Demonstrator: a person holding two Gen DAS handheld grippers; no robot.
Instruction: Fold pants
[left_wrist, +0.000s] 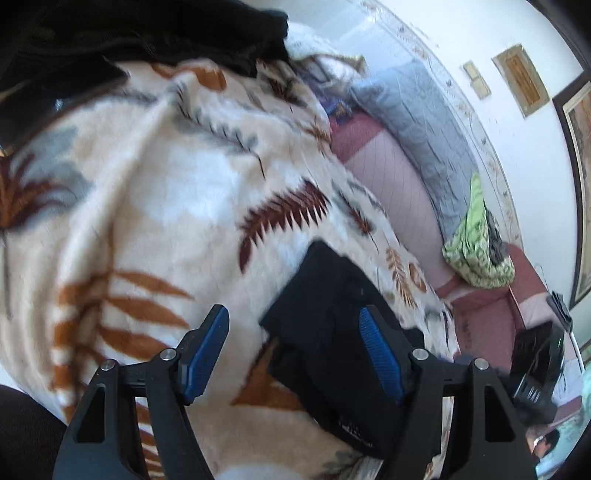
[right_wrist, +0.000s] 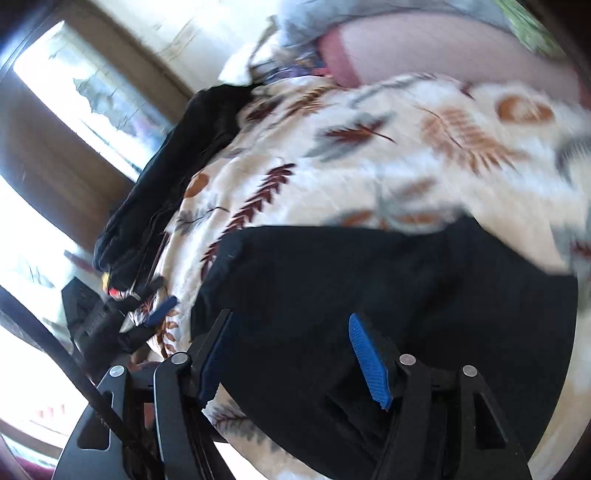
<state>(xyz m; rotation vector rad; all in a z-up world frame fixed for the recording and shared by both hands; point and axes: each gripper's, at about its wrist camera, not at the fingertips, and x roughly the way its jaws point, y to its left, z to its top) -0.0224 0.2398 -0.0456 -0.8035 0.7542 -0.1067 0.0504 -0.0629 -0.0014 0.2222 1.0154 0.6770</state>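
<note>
Over leaf-print blanket (left_wrist: 155, 192): left gripper (left_wrist: 295, 350), right gripper (right_wrist: 291, 354) jaws wide apart, empty, above folded black pants (right_wrist: 369, 280)

Left gripper (left_wrist: 293, 334): jaws spread wide, nothing between the blue pads (left_wrist: 205, 354). Both black fingers enter from the bottom edge of the left wrist view, splayed outward, tips angled up and away. Gripping nothing.

Right gripper (right_wrist: 291, 339): jaws likewise wide apart, blue ribbed pads (right_wrist: 369, 363) facing inward with a clear gap between them. Fingers rise from the lower edge of the right wrist view. Whether the tips touch anything below cannot be told; frame blurred
</note>
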